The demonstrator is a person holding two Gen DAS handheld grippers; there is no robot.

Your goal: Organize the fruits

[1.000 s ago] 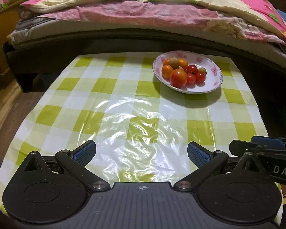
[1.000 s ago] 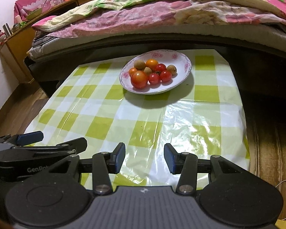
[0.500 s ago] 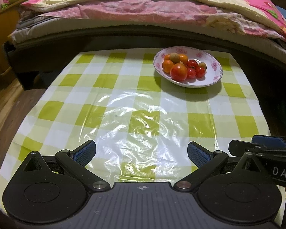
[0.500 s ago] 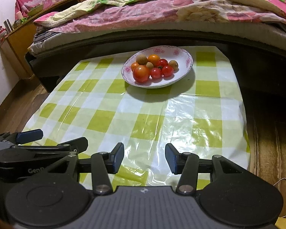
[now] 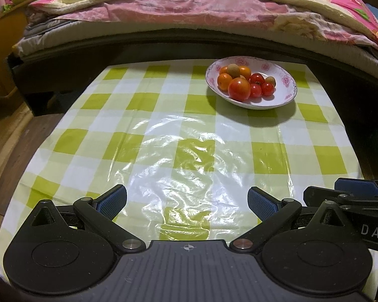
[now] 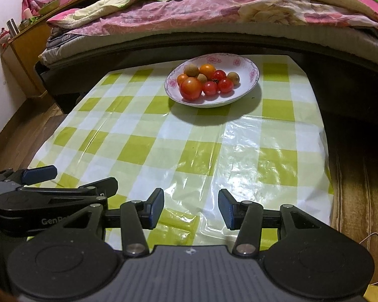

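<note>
A white floral bowl (image 5: pixel 286 84) (image 6: pixel 249 75) stands at the far side of the table. It holds a large tomato (image 5: pixel 239 89) (image 6: pixel 191 88), small red tomatoes (image 5: pixel 260 88) (image 6: pixel 218 85), oranges (image 5: pixel 224 80) (image 6: pixel 207 70) and brownish round fruits (image 5: pixel 233 70) (image 6: pixel 191 70). My left gripper (image 5: pixel 187 201) hovers open over the near part of the table, nothing between its fingers. My right gripper (image 6: pixel 191 205) hangs beside it, open at a narrower gap and empty. Each gripper shows at the edge of the other's view.
A green and white checked plastic cloth (image 5: pixel 138 125) (image 6: pixel 138 148) covers the low table. A bed with pink and yellow quilts (image 5: pixel 189 12) (image 6: pixel 214 12) runs behind it. A wooden cabinet (image 6: pixel 30 50) stands at the far left. Wooden floor (image 6: pixel 360 176) lies to the right.
Both views have drawn back slightly, so the bowl sits farther up and smaller in the frames. Both grippers stay empty with their jaws at about the same width.
</note>
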